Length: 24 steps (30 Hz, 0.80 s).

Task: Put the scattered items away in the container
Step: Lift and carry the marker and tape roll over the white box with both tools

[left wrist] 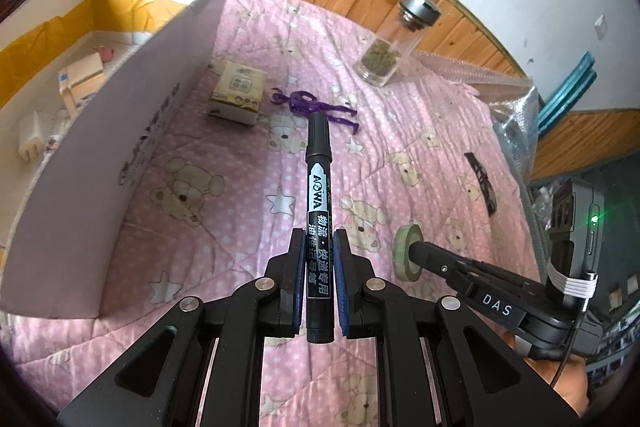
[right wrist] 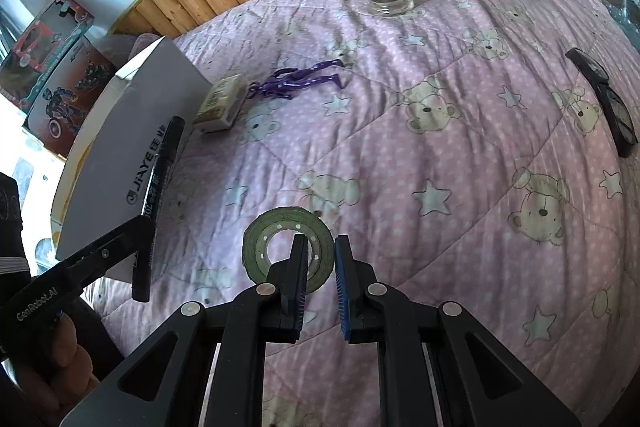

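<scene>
My left gripper [left wrist: 319, 239] is shut on a black marker pen [left wrist: 318, 187] and holds it above the pink quilt, right of the open white cardboard box [left wrist: 120, 131]. The pen and left gripper also show in the right wrist view [right wrist: 158, 187]. My right gripper [right wrist: 322, 247] straddles the right side of a green tape roll [right wrist: 260, 247] lying on the quilt, one finger inside the ring and one outside; the jaws stand narrowly apart. The roll also shows in the left wrist view [left wrist: 406, 251]. A small carton [left wrist: 238, 93], a purple figure [left wrist: 320, 107] and black glasses [right wrist: 608, 99] lie scattered.
A glass jar [left wrist: 390, 47] with dried leaves stands upright near the wooden wall. The box holds a white plug [left wrist: 30, 139] and small wooden pieces [left wrist: 80, 83]. Toy boxes [right wrist: 52, 67] sit behind the container. Bubble wrap [left wrist: 516, 107] lies at the quilt's right edge.
</scene>
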Tool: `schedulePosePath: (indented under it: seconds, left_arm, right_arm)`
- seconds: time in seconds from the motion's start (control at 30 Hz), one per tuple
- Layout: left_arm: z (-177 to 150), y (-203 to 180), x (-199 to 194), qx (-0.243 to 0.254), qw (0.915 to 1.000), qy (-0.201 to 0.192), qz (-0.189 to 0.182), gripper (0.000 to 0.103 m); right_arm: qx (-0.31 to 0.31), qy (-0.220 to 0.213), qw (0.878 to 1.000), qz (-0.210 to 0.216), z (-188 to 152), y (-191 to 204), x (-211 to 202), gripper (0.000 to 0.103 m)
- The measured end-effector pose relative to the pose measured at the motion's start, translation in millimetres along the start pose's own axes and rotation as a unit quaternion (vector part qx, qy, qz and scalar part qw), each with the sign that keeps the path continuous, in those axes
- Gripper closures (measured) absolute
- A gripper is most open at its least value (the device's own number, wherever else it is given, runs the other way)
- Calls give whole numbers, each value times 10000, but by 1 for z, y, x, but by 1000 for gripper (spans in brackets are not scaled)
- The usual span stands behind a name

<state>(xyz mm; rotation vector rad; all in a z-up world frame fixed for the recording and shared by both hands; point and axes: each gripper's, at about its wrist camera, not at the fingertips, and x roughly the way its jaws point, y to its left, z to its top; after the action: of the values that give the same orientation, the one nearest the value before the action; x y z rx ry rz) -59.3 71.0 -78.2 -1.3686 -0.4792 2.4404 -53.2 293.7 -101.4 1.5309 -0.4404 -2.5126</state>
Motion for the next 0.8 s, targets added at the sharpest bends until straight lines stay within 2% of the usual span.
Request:
schedulePosePath:
  seconds: [0.8]
  left_arm:
    - [-6, 38, -72, -281, 9981, -489, -227, 90]
  right_arm:
    - [-631, -200, 9978, -14, -2, 90, -31, 89]
